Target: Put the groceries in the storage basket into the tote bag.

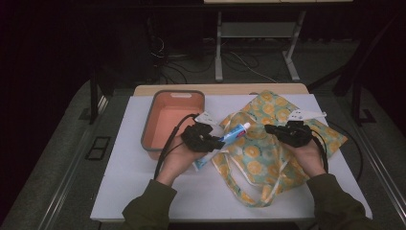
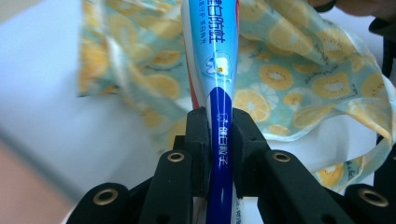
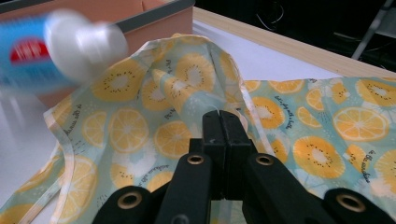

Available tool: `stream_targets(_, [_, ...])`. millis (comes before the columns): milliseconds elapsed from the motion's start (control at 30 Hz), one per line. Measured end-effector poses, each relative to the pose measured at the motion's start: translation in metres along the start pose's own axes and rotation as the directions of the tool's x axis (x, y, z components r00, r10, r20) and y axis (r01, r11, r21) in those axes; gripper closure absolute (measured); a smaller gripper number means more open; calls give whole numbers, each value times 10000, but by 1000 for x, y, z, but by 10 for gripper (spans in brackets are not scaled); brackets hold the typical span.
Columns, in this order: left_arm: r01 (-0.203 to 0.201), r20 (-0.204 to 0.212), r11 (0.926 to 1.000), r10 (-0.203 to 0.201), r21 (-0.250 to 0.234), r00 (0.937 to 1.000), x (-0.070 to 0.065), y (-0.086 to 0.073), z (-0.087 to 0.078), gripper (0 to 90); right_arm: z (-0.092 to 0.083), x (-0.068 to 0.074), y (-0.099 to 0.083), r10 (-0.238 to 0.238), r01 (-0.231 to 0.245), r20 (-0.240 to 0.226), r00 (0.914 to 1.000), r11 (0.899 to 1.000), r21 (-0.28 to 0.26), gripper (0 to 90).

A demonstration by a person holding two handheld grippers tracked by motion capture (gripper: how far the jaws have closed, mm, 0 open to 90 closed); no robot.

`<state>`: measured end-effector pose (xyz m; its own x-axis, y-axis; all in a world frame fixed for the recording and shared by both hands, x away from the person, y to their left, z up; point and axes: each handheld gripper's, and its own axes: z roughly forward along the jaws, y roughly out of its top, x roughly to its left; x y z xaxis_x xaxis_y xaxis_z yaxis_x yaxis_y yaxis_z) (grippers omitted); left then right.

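Two tools are in use. The left tool [image 1: 216,139] is clamped on a toothpaste tube [image 1: 232,133], gripped on its dark blue lower part with the capped end pointing ahead of the jaws; in the left gripper view the tube [image 2: 215,70] runs straight out between the pads, over the bag. The right tool [image 1: 269,129] is closed tight on the cloth of a fruit-print bag [image 1: 268,153]; in the right gripper view a raised fold of that bag [image 3: 187,93] stands directly beyond the shut jaws, with the white cap of the tube [image 3: 86,44] seen blurred to the upper left of them.

The arrangement is judged to serve one purpose: the bag's edge is pinched and lifted by the right tool so that its mouth is held up, while the tube is presented cap-first towards that mouth by the left tool. The long, low grip on the tube leaves most of its length free to enter the bag.

A shallow orange tray [image 1: 154,117] with a grey rim lies on the white surface [image 1: 143,191], on the far side of the left tool from the bag, just beside the hand. The bag's straps trail on the surface below and between the two tools, towards the person.

Whether the mouth is actually open cannot be told; the slack fold ahead of the tube's cap is the likely obstruction, and the cap could catch on it.
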<state>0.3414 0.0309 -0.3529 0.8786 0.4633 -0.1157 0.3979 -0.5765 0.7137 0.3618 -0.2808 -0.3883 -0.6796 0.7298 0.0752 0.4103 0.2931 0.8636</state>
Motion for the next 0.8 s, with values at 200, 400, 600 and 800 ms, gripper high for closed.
stream_targets(200, [-213,242,9974,197,681,9995,-9,6,37,786,-1,0,0,-10,10,-23,10000,10000,-14,897])
stream_targets(400, [-259,263,9923,229,1213,9994,-16,7,72,785,-1,1,0,-20,20,-36,10000,10000,-20,897])
stream_targets(600, [11,394,9922,-61,1248,9992,-16,11,97,784,-1,1,0,-17,17,-60,10000,10000,-2,897])
stream_targets(800, [173,433,9926,-227,1199,9988,-16,9,111,777,-2,1,0,-3,2,-77,10000,10000,-31,897])
